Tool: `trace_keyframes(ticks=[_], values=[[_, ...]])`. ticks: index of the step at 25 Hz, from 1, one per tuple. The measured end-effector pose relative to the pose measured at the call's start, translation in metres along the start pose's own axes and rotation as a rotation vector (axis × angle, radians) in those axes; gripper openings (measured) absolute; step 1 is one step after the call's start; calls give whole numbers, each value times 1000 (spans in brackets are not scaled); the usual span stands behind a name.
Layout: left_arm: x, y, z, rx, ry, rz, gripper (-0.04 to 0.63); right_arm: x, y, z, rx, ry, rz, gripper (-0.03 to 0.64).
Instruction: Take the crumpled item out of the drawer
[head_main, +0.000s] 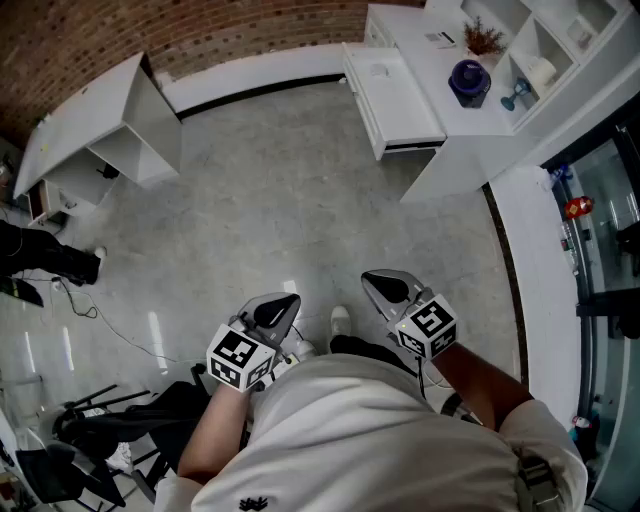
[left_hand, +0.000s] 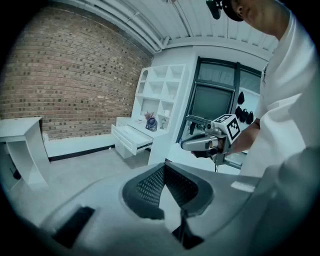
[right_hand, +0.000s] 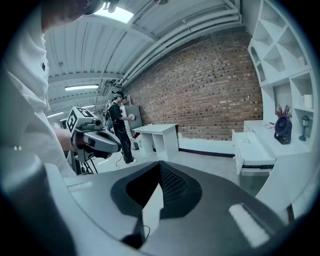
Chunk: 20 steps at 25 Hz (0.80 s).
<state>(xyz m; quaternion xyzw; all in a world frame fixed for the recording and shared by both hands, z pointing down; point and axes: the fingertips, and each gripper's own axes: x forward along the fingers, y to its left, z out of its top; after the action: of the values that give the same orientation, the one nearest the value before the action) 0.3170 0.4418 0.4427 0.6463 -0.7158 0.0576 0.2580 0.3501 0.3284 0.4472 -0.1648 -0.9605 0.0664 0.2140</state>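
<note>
Drawer (head_main: 405, 105) open beyond wide floor (head_main: 300, 200)

We face the open white drawer (head_main: 395, 95) ahead right, the white slab-sided table (head_main: 85, 115) ahead left, the red brick wall (head_main: 150, 30) behind both.

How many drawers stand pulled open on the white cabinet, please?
1: the drawer juts from the white cabinet at the head view's top right; others may be hidden.

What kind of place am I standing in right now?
Probably a studio or lab staged as a home room: a brick wall, a white desk with its drawer open beside white shelving, and dark equipment stands on the floor.
</note>
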Motion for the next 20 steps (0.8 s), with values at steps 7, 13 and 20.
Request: trace_keyframes(ticks=[7, 13, 20], values=[[56, 10, 32, 37, 11, -12, 6, -4, -61, 1, 21, -9, -10, 11], [93, 22, 53, 60, 18, -20, 6, 3, -93, -3, 40, -6, -1, 11], [124, 82, 78, 57, 27, -32, 178, 33, -120, 6, 70, -7, -32, 12]])
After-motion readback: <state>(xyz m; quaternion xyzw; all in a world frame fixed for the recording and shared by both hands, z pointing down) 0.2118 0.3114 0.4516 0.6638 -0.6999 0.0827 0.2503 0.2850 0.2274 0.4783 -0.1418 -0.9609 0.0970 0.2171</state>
